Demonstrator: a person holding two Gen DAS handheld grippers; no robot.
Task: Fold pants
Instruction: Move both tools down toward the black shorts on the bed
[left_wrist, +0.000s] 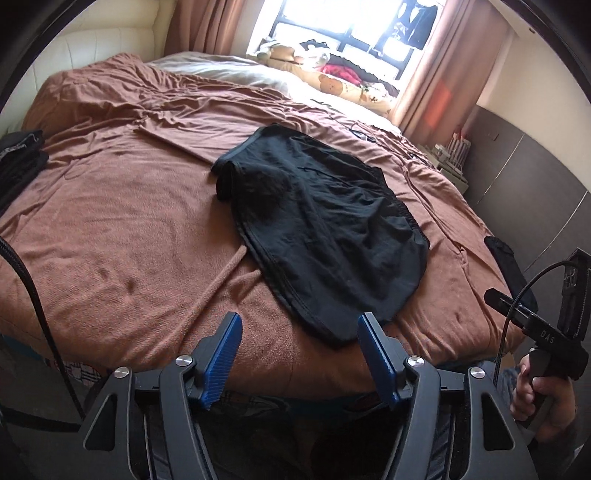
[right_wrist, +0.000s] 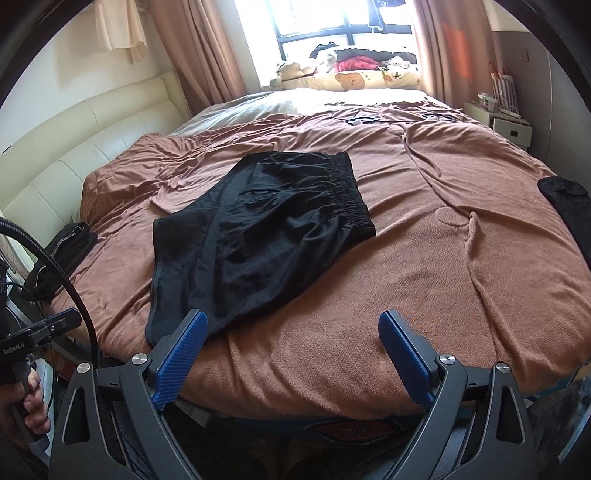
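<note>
Lying flat mid-frame on the bed (left_wrist: 110, 229), the black shorts (left_wrist: 321, 229) look light, limp and slippery, best pinched at hem corners by the left gripper (left_wrist: 300, 354) and right gripper (right_wrist: 291, 354), both spread wide, empty.

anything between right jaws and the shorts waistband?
Only bare brown blanket lies between the open right gripper and the black shorts' waistband, seen in the right wrist view.

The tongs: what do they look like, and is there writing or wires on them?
Each of the tongs, left tongs and right tongs, has black angular arms, silver round bolts and ribbed blue pads. A black braided cable curves by. One handle bears the letters DAS.
</note>
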